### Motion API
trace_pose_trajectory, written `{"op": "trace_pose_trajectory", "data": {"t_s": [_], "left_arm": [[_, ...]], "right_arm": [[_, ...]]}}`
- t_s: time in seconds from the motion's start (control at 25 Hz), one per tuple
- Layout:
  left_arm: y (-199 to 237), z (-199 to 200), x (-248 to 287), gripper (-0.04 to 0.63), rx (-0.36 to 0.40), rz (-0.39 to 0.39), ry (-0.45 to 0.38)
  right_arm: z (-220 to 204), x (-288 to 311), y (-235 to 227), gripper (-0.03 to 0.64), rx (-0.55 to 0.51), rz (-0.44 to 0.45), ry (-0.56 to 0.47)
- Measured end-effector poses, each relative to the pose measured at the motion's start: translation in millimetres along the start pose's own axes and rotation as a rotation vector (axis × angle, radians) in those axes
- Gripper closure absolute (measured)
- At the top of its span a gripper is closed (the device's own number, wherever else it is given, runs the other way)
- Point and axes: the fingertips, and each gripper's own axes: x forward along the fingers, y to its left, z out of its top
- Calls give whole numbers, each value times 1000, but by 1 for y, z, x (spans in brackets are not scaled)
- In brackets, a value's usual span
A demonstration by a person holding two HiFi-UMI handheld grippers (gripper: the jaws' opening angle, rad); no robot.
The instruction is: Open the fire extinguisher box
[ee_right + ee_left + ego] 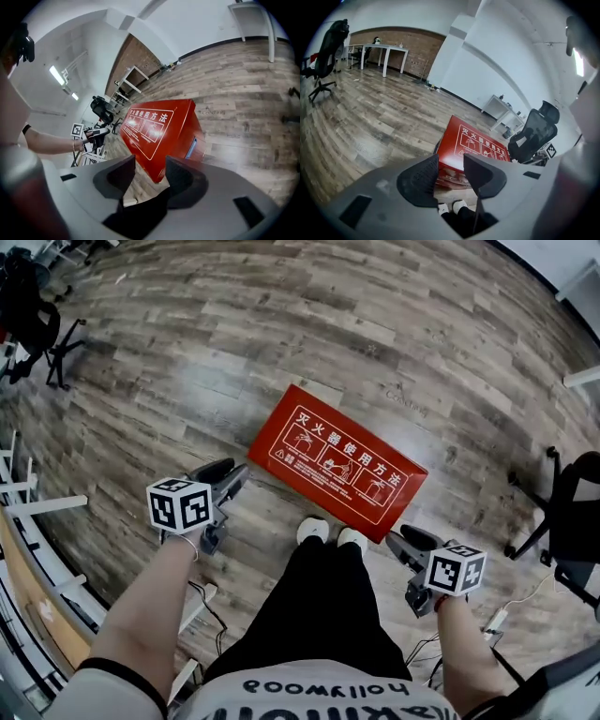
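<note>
Holding left gripper and right gripper, jaws spread and empty, beside the fire extinguisher box.

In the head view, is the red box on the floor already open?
No, the red box lies closed on the wooden floor, its printed top flat with no gap showing.

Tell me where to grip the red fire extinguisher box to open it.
Probably the lid's near long edge, approached low from that side: the fire extinguisher box lies flat, and its printed top offers jaws nothing to span. Hinge side cannot be told.
</note>
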Motion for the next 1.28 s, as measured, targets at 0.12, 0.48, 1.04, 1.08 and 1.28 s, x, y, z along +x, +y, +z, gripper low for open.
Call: {"op": "trace_pose_trajectory", "data": {"t_s": [0.12, 0.48, 1.04, 1.08, 1.28], "left_arm": [[17, 1, 20, 453, 19, -42, 62], [41, 6, 62, 449, 124, -133, 218], [29, -14, 78, 392, 19, -422, 425], [29, -17, 81, 381, 12, -432, 432], [27, -18, 83, 354, -64, -478, 422]], "right_arm": [[-11, 18, -4, 413, 33, 15, 1], [-28, 38, -26, 410, 196, 29, -41], [-33, 56, -17, 408, 247, 160, -111], [-33, 56, -17, 408, 243, 158, -111], [-33, 56, -18, 408, 235, 165, -118]]}}
